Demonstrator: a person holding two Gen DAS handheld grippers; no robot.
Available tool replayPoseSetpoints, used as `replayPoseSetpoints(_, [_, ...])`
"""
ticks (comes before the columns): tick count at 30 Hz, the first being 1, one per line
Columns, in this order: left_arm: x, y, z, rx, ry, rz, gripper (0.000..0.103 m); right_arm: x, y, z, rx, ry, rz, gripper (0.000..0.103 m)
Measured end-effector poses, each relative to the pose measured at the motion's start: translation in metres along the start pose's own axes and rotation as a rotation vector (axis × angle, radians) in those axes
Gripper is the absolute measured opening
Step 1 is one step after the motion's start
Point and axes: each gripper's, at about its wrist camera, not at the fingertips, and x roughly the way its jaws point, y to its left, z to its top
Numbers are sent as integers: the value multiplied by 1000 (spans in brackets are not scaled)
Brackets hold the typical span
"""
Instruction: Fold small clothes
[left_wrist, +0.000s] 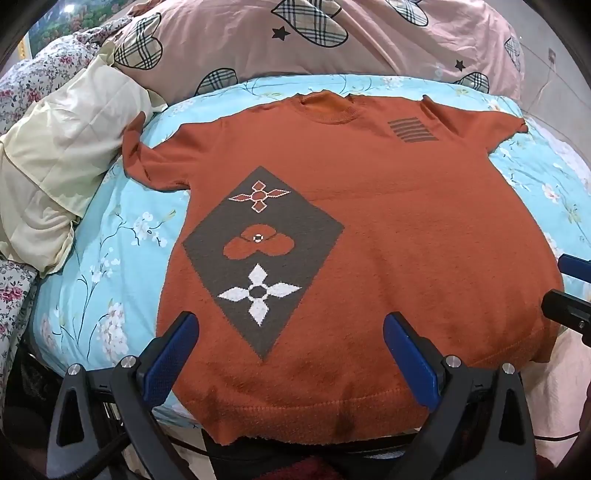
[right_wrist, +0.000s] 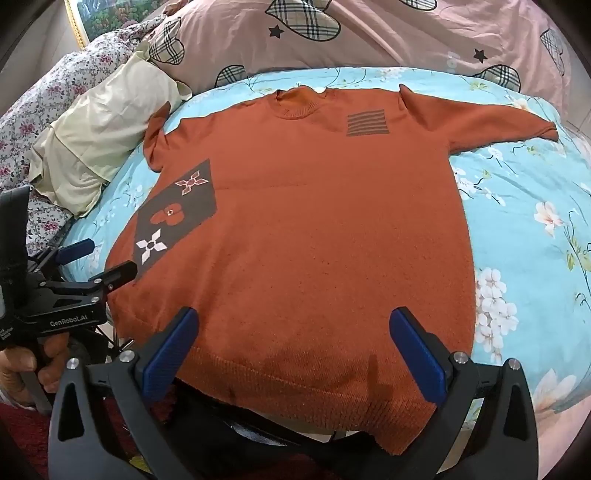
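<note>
An orange knit short-sleeved sweater (left_wrist: 369, 206) lies flat and face up on a light blue floral bedsheet (left_wrist: 110, 236), neck far, hem near. It has a grey diamond patch with flowers (left_wrist: 258, 254) and a grey striped patch (left_wrist: 412, 129). My left gripper (left_wrist: 291, 332) is open above the hem, left of middle, and holds nothing. My right gripper (right_wrist: 295, 328) is open above the sweater (right_wrist: 314, 221) near the hem's right part, and is empty. The left gripper also shows at the left edge of the right wrist view (right_wrist: 96, 262).
A pink quilt with plaid hearts (left_wrist: 332, 37) lies bunched behind the sweater. A cream pillow (left_wrist: 66, 155) and floral bedding (left_wrist: 44, 74) lie at the left, the pillow touching the left sleeve. The bed's near edge runs just below the hem (right_wrist: 295, 417).
</note>
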Motion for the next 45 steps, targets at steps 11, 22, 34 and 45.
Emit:
replayPoseSetpoints(11, [1, -4, 6, -1, 1, -5, 100, -4, -6, 3, -2, 8, -12, 103])
replayPoseSetpoints(22, [3, -4, 3, 23, -16, 8, 100, 0, -7, 2, 12, -31, 18, 103])
replayPoseSetpoints(34, [25, 6, 18, -8, 9, -46, 100, 6, -36, 11, 81, -80, 36, 103])
replayPoseSetpoints(45, [51, 37, 62, -116, -5, -68, 100, 1, -133, 54, 280, -138, 5, 99])
